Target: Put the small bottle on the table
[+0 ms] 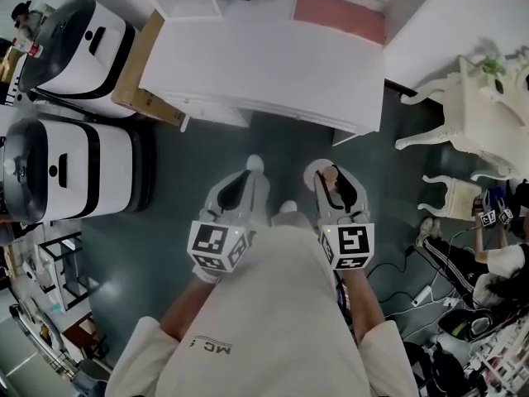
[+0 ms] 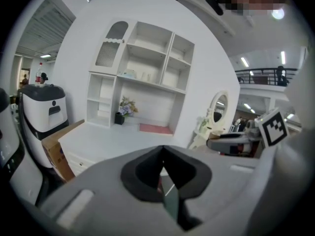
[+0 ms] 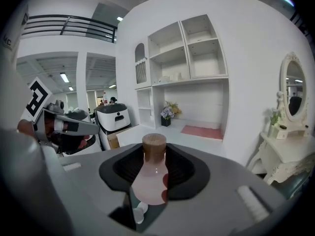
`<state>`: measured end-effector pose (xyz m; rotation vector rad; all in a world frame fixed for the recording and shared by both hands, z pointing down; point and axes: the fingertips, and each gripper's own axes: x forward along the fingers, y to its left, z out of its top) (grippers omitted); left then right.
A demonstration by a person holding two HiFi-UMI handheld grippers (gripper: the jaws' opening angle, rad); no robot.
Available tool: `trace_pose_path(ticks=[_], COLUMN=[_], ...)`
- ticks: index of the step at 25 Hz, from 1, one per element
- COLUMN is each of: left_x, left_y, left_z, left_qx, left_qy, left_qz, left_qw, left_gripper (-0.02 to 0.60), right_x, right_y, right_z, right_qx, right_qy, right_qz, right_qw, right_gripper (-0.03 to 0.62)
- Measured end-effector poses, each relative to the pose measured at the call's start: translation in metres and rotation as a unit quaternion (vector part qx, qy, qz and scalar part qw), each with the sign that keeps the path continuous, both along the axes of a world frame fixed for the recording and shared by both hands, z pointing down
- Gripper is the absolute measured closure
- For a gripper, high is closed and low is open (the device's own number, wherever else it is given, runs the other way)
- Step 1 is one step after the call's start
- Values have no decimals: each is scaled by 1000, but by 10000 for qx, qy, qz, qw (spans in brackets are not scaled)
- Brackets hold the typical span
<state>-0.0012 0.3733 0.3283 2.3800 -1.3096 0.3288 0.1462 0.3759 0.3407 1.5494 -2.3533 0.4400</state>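
Your right gripper point(image 1: 325, 172) pinched the small bottle point(image 3: 150, 178), pink with a brown stopper, upright between its jaws. It was held over the floor, short of the white worktop point(image 1: 264, 64). Your left gripper point(image 1: 250, 167) had its jaws pressed together on nothing. Your shirt point(image 1: 273, 313) bore the letters "MC"; further print was unreadable.

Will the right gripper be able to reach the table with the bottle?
Probably yes, with a small step forward. The right gripper, shut on the bottle, points toward the table, and only floor lies between them. The table's near part looks bare too.
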Motion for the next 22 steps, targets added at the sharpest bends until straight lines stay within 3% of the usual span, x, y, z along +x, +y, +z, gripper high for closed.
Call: trace_pose_path(ticks=[9, 19, 22], left_x=[-14, -66, -82], left_y=[-133, -298, -327], left_z=[4, -20, -17], left_qx=[51, 120, -66], left_qy=[258, 434, 536], left_qz=[198, 415, 476], left_qw=[9995, 9981, 9974], left_gripper=[583, 583, 583], right_x=[-26, -71, -89], right_y=[-120, -280, -314], right_z=[-1, -26, -25], right_qx=[-5, 141, 184], right_qy=[188, 341, 360], right_qz=[72, 431, 427], right_qw=[9998, 9984, 9983], right_gripper=[456, 456, 456])
